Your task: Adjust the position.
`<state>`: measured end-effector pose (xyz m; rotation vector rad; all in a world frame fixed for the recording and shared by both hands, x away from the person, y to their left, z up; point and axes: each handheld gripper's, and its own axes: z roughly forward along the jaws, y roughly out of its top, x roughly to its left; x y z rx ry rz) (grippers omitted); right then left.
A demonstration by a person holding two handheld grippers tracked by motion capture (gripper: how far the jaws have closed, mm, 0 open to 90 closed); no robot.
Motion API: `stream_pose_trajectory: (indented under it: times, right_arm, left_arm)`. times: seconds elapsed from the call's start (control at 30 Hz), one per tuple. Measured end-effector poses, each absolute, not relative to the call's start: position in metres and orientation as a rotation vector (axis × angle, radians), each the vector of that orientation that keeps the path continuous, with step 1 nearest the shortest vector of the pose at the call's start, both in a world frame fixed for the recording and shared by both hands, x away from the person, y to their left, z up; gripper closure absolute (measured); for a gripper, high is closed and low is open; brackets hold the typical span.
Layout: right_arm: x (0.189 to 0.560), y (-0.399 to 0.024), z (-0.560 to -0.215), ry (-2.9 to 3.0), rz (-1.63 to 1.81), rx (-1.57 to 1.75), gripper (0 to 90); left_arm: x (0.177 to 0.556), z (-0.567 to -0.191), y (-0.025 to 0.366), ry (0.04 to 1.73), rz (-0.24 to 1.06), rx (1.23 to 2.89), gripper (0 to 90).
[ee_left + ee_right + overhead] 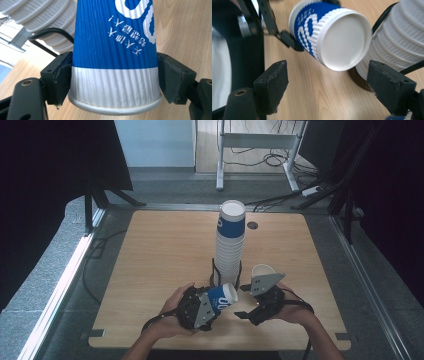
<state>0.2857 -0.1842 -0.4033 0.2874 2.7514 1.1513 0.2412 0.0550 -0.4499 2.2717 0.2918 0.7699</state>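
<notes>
A blue-and-white ribbed paper cup (222, 299) lies tilted near the table's front edge. My left gripper (212, 302) is shut on it. In the left gripper view both pads (62, 80) press the white band of the cup (115, 50). The cup's flat white end (342, 37) faces my right gripper (327, 80), whose jaws stand open with bare table between them. In the high view the right gripper (242, 301) sits just right of the cup. A tall stack of the same cups (230, 245) rises right behind both grippers, close to the held cup (312, 22).
The stack (402, 40) stands in a black wire holder (215, 270). A single white-rimmed cup (262, 270) stands behind the right gripper. The wooden table (160, 250) has open room left and right of the stack. A cable hole (252, 225) lies at the back.
</notes>
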Motion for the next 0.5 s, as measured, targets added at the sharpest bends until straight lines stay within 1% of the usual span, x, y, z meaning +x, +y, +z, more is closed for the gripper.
stream_pose_trajectory:
  times: [0.3, 0.5]
  right_arm:
    - [0.291, -0.158, -0.398, 2.814, 0.857, 0.159, 14.5]
    - [0.292, -0.142, -0.405, 2.848, 0.73, 0.062, 13.9]
  left_arm:
    - [0.243, -0.447, 0.048, 0.191, 0.739, 2.335, 20.8]
    - [0.242, -0.445, 0.045, 0.124, 0.728, 2.379, 20.8]
